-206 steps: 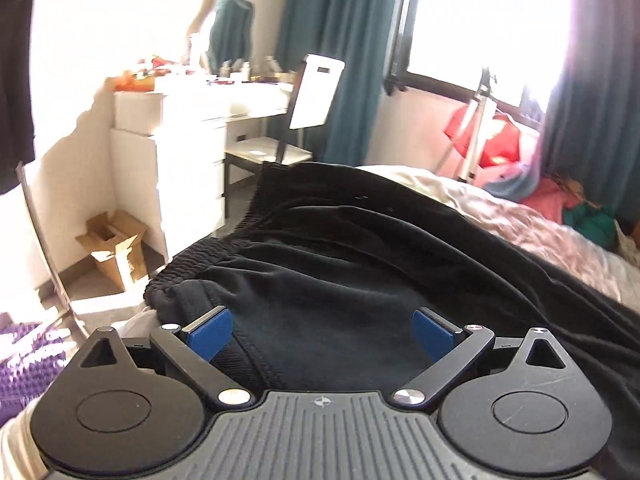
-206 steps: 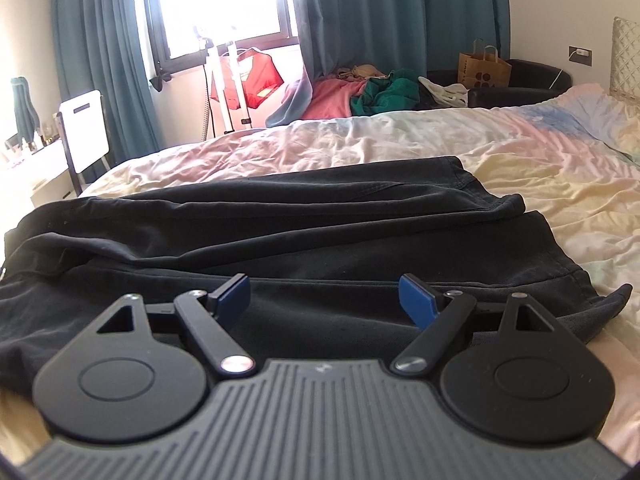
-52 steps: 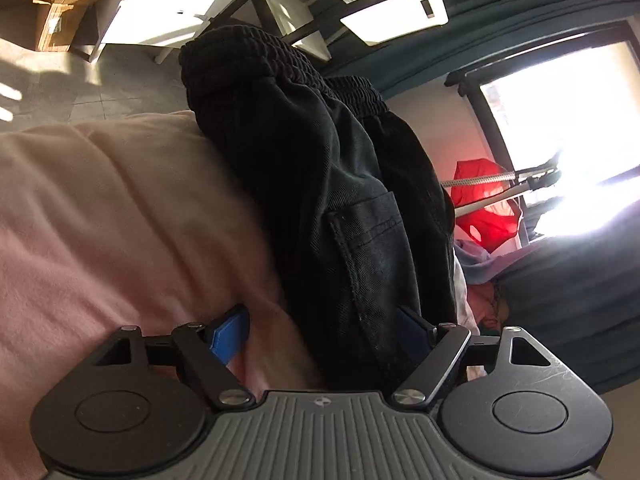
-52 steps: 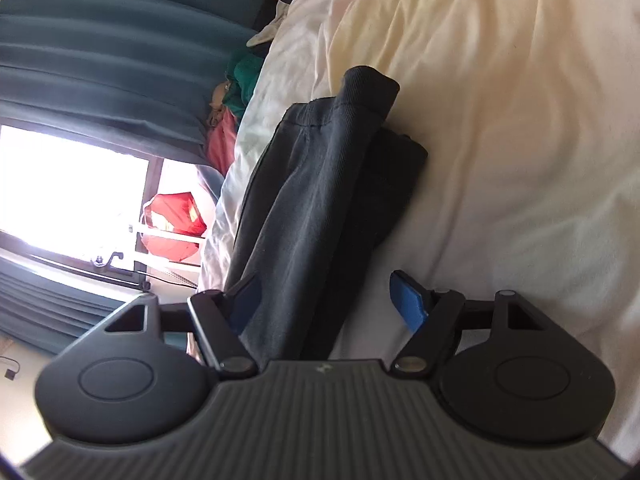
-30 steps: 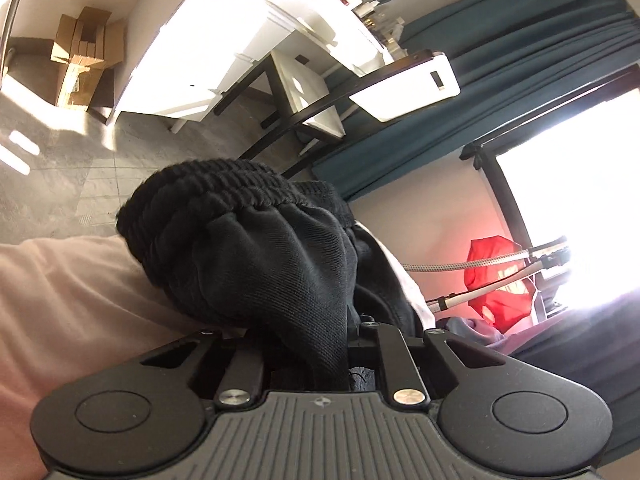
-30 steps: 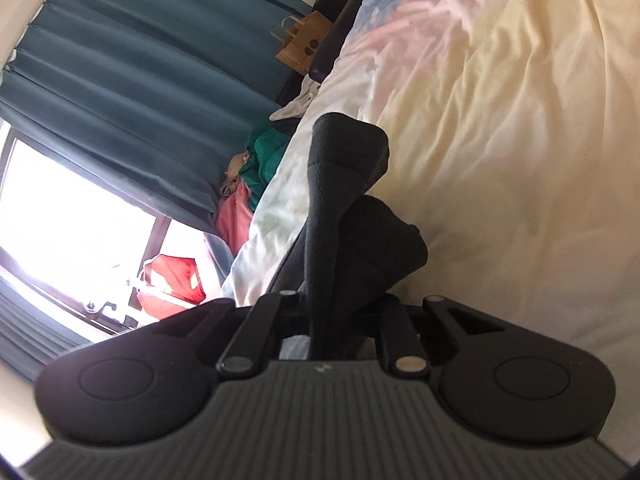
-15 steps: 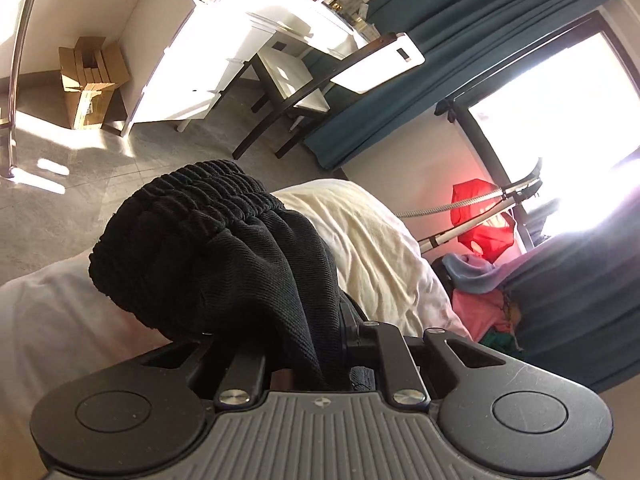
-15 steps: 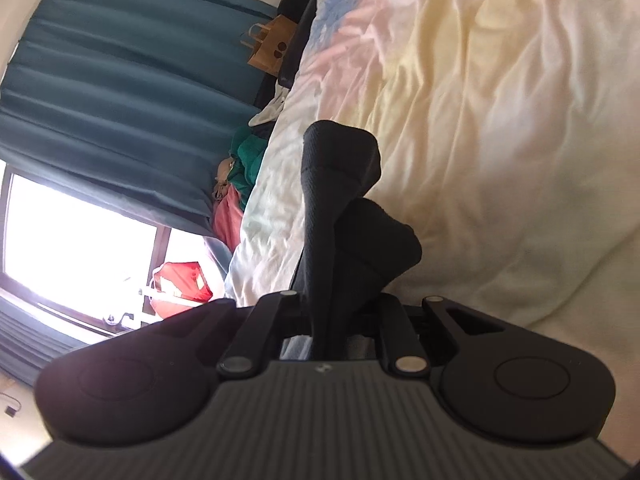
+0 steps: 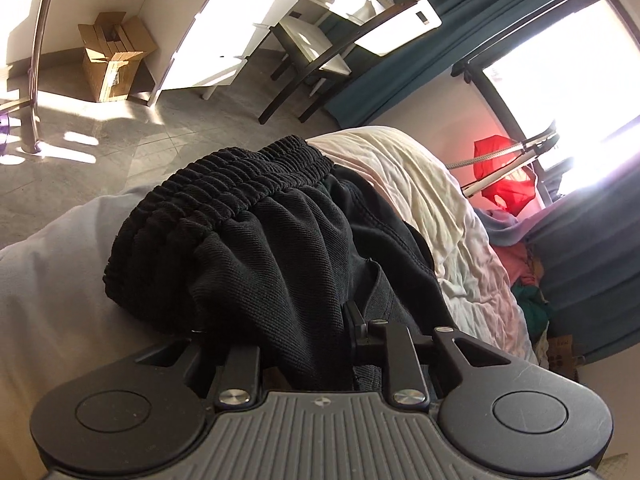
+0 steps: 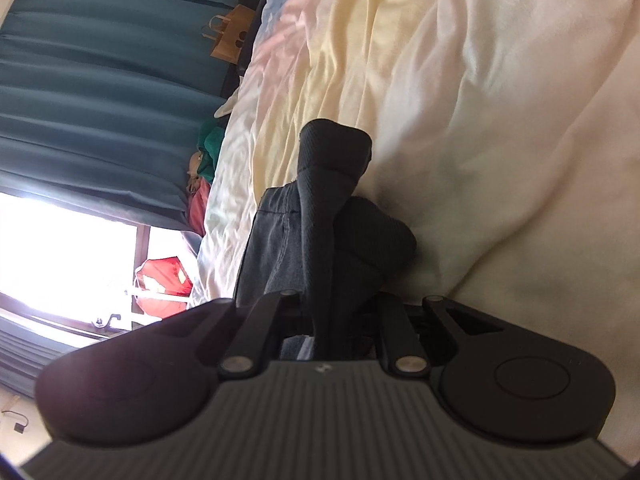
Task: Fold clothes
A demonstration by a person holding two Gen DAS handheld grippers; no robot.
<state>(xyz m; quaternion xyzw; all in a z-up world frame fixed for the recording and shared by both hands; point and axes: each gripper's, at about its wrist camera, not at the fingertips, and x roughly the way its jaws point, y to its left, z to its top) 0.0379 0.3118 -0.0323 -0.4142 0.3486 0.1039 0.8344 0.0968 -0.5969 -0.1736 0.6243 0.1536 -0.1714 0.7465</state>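
1. The left gripper [image 9: 316, 340] has the waistband end of the black trousers [image 9: 256, 240] between its jaws; the jaws are opening, the cloth still bunched between them.
2. The trousers lie near the bed's [image 9: 420, 176] edge, next to the floor.
3. The right gripper [image 10: 332, 320] has its jaws clamped tight on the trousers' leg end [image 10: 332, 200], above the bed's cream sheet [image 10: 480, 120].

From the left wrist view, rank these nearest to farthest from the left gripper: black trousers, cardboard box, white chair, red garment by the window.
1. Black trousers: between the opening jaws of the left gripper.
2. White chair: upper middle, on the floor past the bed.
3. Cardboard box: upper left, by the wall.

Red garment, at right by the window, is beyond the trousers; I can't rank it against chair or box.
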